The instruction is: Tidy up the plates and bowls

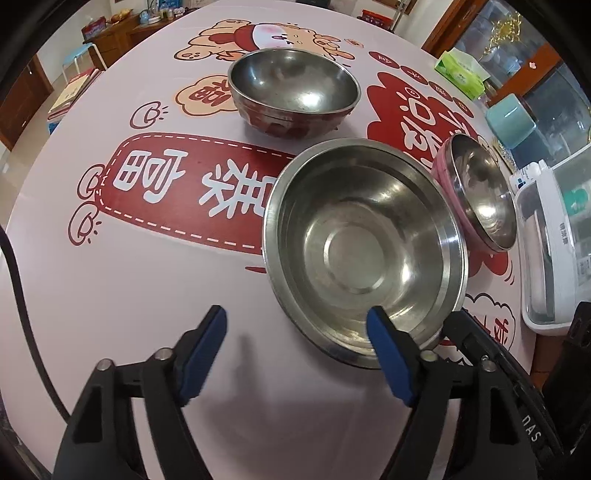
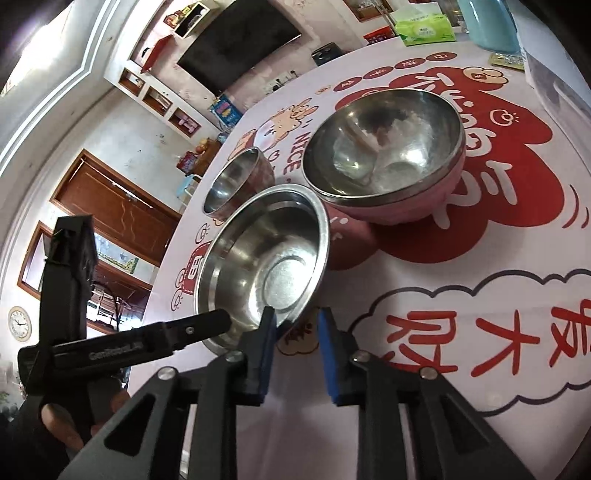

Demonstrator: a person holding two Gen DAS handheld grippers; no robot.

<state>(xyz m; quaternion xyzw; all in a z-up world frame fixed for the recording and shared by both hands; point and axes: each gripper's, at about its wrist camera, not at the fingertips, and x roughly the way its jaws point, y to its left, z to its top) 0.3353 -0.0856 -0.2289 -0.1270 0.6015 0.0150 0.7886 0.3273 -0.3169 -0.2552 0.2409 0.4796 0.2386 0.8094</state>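
Observation:
A wide steel bowl (image 1: 362,251) (image 2: 266,258) stands on the printed tablecloth (image 1: 147,277). My left gripper (image 1: 295,312) is open: its right finger dips inside the bowl's near rim, its left finger hangs over bare cloth, and neither pad presses. My right gripper (image 2: 295,312) is narrow, with the bowl's rim caught between its fingertips, one finger inside and one outside. A steel bowl with a red outside (image 1: 295,92) (image 2: 240,177) sits farther back. A pink bowl with a steel lining (image 1: 480,192) (image 2: 388,147) stands beside the wide one.
A green tissue pack (image 1: 461,70) (image 2: 424,27) and a teal cup (image 1: 509,118) (image 2: 487,22) stand at the table's far side. A white plastic container (image 1: 554,240) sits at the right edge. A person's hand (image 2: 66,417) holds the left gripper's handle.

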